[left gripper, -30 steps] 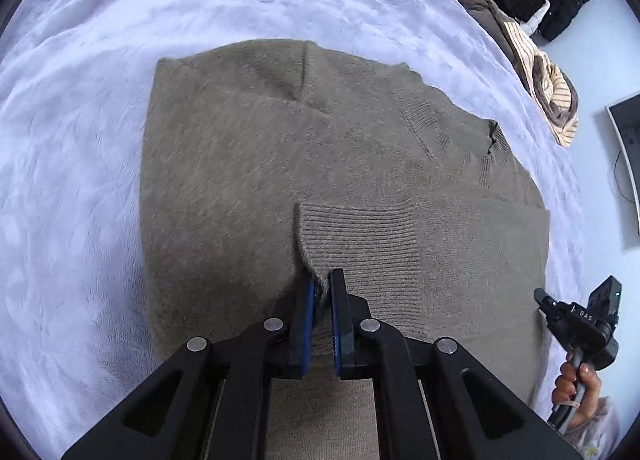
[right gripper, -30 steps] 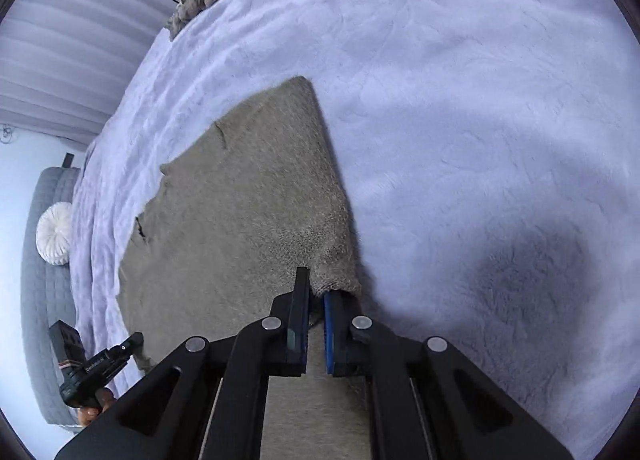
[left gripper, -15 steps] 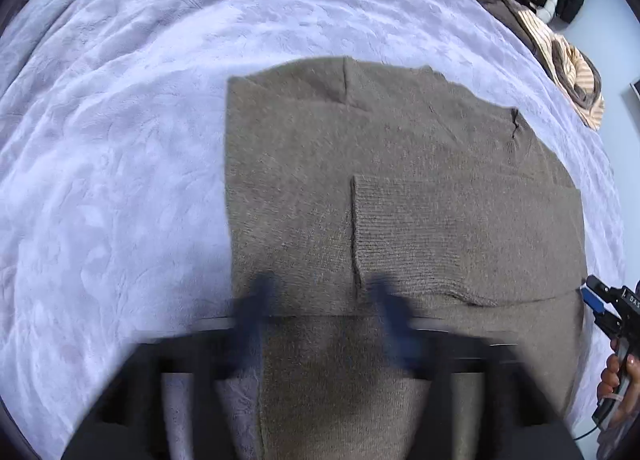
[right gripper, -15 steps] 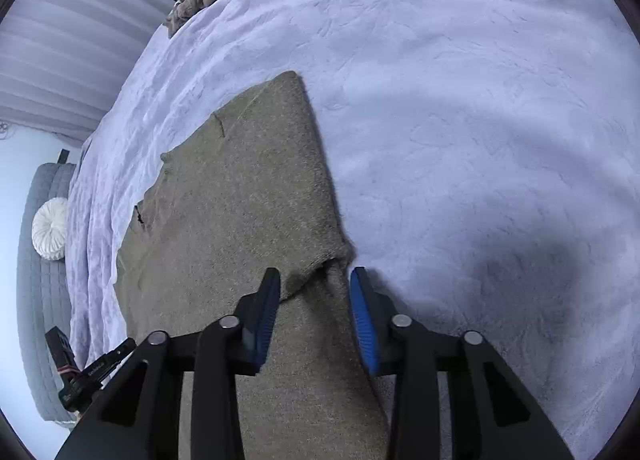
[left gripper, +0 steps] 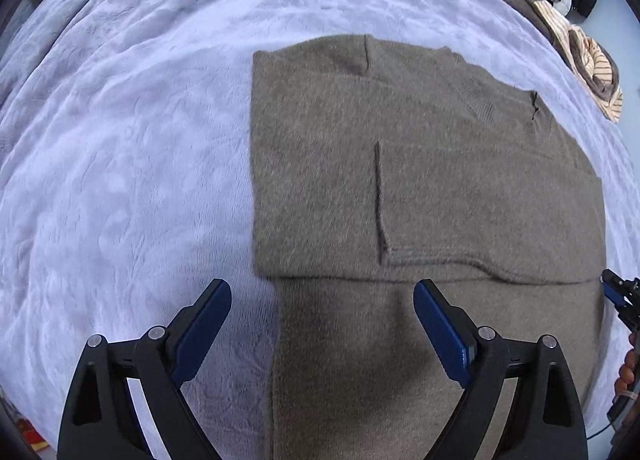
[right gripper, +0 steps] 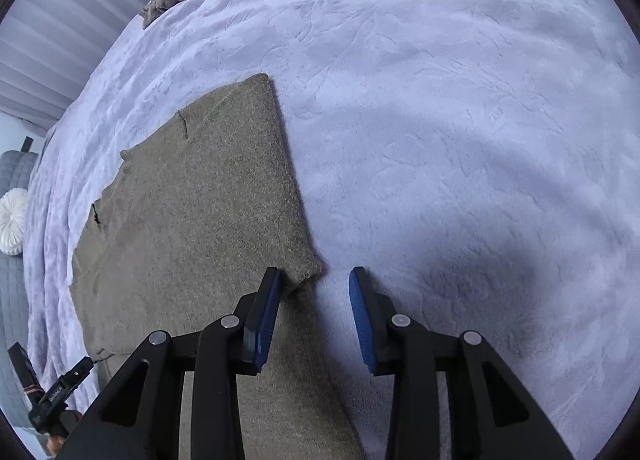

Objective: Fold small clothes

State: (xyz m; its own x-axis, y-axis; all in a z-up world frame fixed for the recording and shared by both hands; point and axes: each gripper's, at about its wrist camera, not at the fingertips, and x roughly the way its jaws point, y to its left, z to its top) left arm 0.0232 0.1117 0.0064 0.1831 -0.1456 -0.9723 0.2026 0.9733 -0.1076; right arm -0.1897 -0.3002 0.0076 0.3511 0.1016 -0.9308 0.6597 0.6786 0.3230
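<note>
Fold laid down, both grippers released

The sweater (left gripper: 420,180) lay folded on the blanket (left gripper: 120,140). The left gripper (left gripper: 322,324) gaped wide and empty; the right gripper (right gripper: 314,316) had just been narrowing, jaws apart, empty. Risk: a pad snagging the knit would drag the fold open.

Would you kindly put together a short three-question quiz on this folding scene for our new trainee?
1. True or false: the left gripper is clamped on the brown sweater.
2. What covers the bed under the sweater? A) a lilac plush blanket B) a green tarp C) bare wood
3. In the right wrist view, which part of the sweater lies nearest the right gripper?

Key
1. False: its jaws stand wide open, with nothing gripped.
2. A, the lilac plush blanket.
3. The near corner of the folded-over layer, just by the left-hand finger; the jaws are open and do not pinch it.
</note>
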